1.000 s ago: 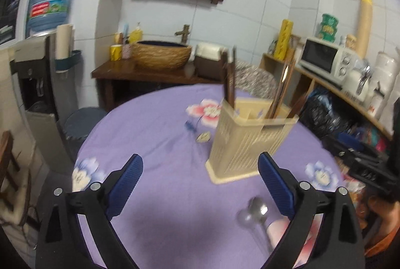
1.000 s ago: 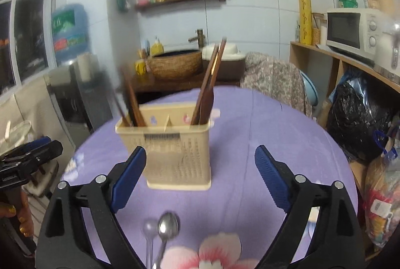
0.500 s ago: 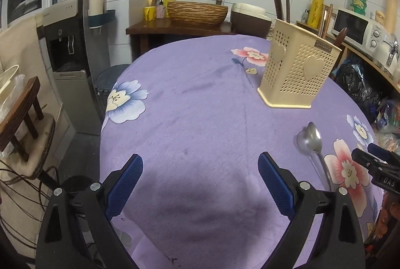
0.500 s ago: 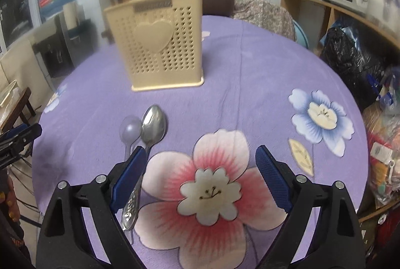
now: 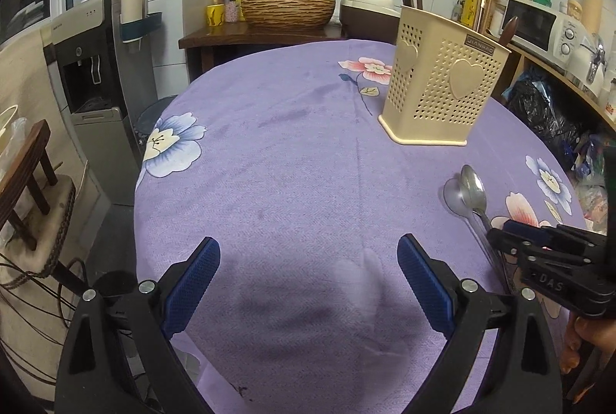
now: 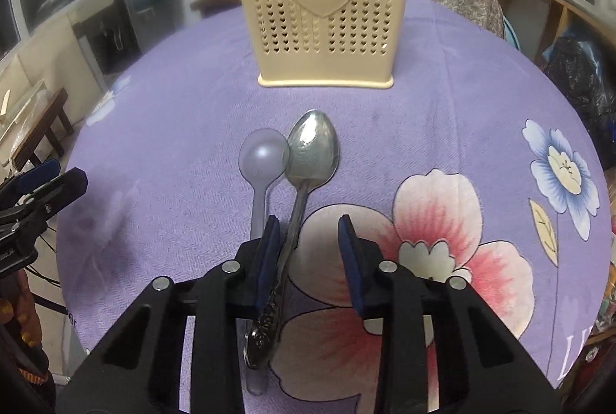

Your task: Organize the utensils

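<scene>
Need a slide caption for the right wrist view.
Right gripper closing around metal spoon beside plastic spoon, before utensil holder.

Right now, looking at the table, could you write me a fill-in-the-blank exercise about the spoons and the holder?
1. The metal spoon lies beside a translucent ____ spoon.
2. The cream utensil holder carries a raised ____ shape on its front.
3. The metal spoon's handle lies between the jaws of the ____ gripper.
4. The tablecloth is ____ with flowers.

Missing words: plastic; heart; right; purple
</scene>
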`<action>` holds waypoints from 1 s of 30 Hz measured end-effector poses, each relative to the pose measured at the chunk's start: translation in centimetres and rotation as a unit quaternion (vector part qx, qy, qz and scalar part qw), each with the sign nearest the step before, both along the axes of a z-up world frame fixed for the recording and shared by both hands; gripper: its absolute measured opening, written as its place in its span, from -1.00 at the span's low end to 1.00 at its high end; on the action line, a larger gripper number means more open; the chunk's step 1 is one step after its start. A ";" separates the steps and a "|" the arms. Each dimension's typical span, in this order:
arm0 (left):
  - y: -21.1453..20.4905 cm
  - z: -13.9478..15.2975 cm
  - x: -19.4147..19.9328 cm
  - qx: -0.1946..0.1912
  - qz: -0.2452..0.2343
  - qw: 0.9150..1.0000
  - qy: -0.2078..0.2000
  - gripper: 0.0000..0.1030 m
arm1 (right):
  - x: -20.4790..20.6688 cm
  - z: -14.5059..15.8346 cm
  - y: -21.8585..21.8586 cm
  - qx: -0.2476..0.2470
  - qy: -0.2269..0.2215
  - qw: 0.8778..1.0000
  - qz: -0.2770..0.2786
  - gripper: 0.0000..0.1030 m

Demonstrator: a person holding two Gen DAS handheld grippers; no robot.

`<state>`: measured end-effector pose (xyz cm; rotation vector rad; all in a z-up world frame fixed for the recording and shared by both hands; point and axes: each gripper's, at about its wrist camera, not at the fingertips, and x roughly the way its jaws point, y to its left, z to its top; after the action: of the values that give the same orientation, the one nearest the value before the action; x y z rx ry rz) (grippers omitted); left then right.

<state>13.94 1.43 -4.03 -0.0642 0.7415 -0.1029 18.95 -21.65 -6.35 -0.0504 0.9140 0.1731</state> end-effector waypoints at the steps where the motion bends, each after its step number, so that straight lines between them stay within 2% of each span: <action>1: -0.1 0.0 0.0 -0.001 -0.002 1.000 0.000 0.79 | -0.1 -0.1 0.3 -0.008 -0.001 1.000 0.001 -0.40; 5: -0.5 -0.1 0.1 -0.006 -0.007 1.000 0.004 0.79 | 0.0 0.0 0.0 -0.021 -0.004 1.000 -0.004 -0.82; 6: -0.7 -0.1 0.0 -0.006 -0.009 1.000 0.005 0.79 | 0.1 0.0 -0.3 -0.022 -0.005 1.000 -0.005 -0.85; 9: -1.2 -0.2 0.0 -0.004 -0.015 1.000 0.008 0.79 | 0.0 0.1 -1.7 -0.035 -0.009 0.999 -0.018 -0.87; 14: -1.9 -0.5 0.0 -0.005 -0.023 1.000 0.014 0.79 | -1.1 0.2 -6.4 -0.035 -0.013 0.997 -0.064 -0.86; 20: -3.8 -0.9 0.1 -0.011 -0.044 0.999 0.025 0.79 | -3.0 0.2 -10.7 -0.014 -0.020 0.994 -0.106 -0.84; 22: -4.9 -1.0 0.2 -0.010 -0.052 0.998 0.028 0.79 | -3.3 0.2 -11.1 -0.002 -0.023 0.994 -0.106 -0.79; 23: -5.3 -1.1 0.3 -0.009 -0.056 0.998 0.030 0.79 | -3.3 0.3 -11.0 0.001 -0.024 0.994 -0.104 -0.70; 25: -6.5 -1.1 0.4 -0.004 -0.067 0.997 0.031 0.79 | -3.4 0.3 -10.9 0.006 -0.025 0.994 -0.103 -0.31; 26: -7.2 -1.2 0.5 0.001 -0.073 0.997 0.032 0.79 | -3.5 0.2 -10.9 0.003 -0.029 0.994 -0.106 0.01; 27: -7.6 -1.2 0.6 0.003 -0.076 0.997 0.033 0.79 | -3.7 0.3 -10.9 0.000 -0.032 0.994 -0.107 0.08; 30: -9.2 -1.5 1.3 0.009 -0.084 0.995 0.044 0.79 | -4.1 0.1 -11.5 0.006 -0.030 0.994 -0.108 0.08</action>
<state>15.29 -7.80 -5.51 0.0115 0.8358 -0.2545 14.84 -33.13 -6.23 0.0549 0.8528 -0.0243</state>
